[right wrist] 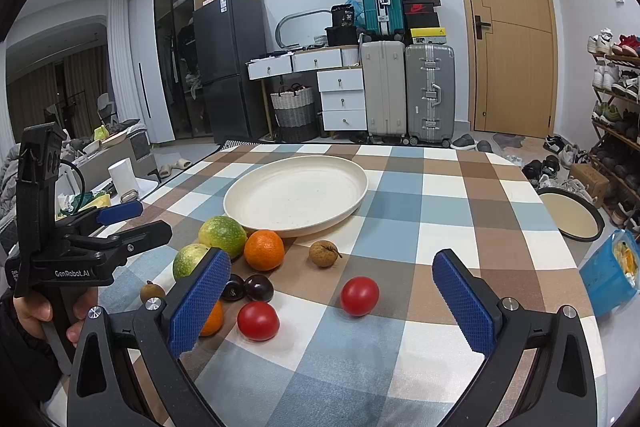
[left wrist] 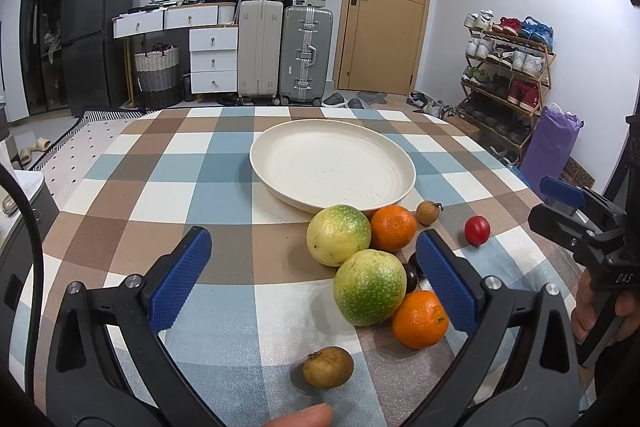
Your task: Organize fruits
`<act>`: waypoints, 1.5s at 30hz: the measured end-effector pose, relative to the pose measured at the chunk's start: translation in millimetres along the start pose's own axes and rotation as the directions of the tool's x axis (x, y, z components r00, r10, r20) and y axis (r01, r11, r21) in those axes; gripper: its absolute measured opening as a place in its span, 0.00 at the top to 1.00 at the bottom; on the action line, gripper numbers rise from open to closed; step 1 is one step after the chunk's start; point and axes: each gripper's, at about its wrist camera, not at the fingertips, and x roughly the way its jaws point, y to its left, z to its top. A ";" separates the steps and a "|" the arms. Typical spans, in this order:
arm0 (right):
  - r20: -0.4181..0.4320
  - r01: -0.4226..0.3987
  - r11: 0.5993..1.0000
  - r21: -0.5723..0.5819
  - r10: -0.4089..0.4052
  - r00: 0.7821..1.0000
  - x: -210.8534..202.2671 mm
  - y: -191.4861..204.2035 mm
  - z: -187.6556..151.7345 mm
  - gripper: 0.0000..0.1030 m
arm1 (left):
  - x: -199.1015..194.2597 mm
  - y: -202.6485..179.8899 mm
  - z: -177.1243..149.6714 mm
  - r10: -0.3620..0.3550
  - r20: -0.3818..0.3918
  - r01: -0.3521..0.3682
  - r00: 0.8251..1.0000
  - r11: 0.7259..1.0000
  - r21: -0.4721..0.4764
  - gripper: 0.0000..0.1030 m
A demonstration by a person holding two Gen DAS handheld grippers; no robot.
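Checked cloth (left wrist: 224,163) covers the table; suitcases (left wrist: 284,55), a door (right wrist: 512,39) and a shoe rack (left wrist: 508,75) stand behind. An empty cream plate (left wrist: 332,167) sits mid-table. Just before its near rim the fruit is heaped: two green-yellow fruits (left wrist: 340,235) (left wrist: 370,287) touching, two oranges (left wrist: 394,229) (left wrist: 420,319), two dark plums (right wrist: 252,287), two brown longans (left wrist: 328,367) (right wrist: 324,253) and two tomatoes (right wrist: 360,295) (right wrist: 258,321). From the left wrist the plums are mostly hidden and one tomato is out of sight; from the right wrist the near orange is half covered by a blue pad (right wrist: 200,301). Both the left gripper (left wrist: 314,279) and the right gripper (right wrist: 332,301) hover wide open, holding nothing.
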 end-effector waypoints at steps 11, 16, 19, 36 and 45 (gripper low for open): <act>0.000 0.000 1.000 -0.002 0.000 1.000 0.2 0.4 -0.3 0.00 | -0.1 0.0 -0.1 -0.003 -0.001 0.003 1.000 1.000 -0.001 0.01; 0.000 0.001 1.000 -0.001 -0.001 1.000 0.1 0.5 -0.3 0.00 | -2.0 -1.5 -1.3 0.002 0.005 -0.002 1.000 1.000 -0.009 0.01; -0.001 -0.001 1.000 -0.002 0.001 1.000 0.3 0.7 -0.2 0.00 | -3.0 -1.5 -1.8 -0.001 0.005 0.001 1.000 1.000 -0.009 0.01; -0.007 0.008 1.000 0.002 -0.008 1.000 3.2 -5.9 -3.0 0.00 | -6.4 -1.8 0.3 -0.037 -0.001 0.037 0.999 0.999 0.015 0.01; -0.012 0.015 1.000 0.004 -0.015 1.000 3.5 -5.9 -3.4 0.00 | -9.6 8.1 -5.3 -0.047 -0.035 0.046 0.998 0.998 -0.041 0.01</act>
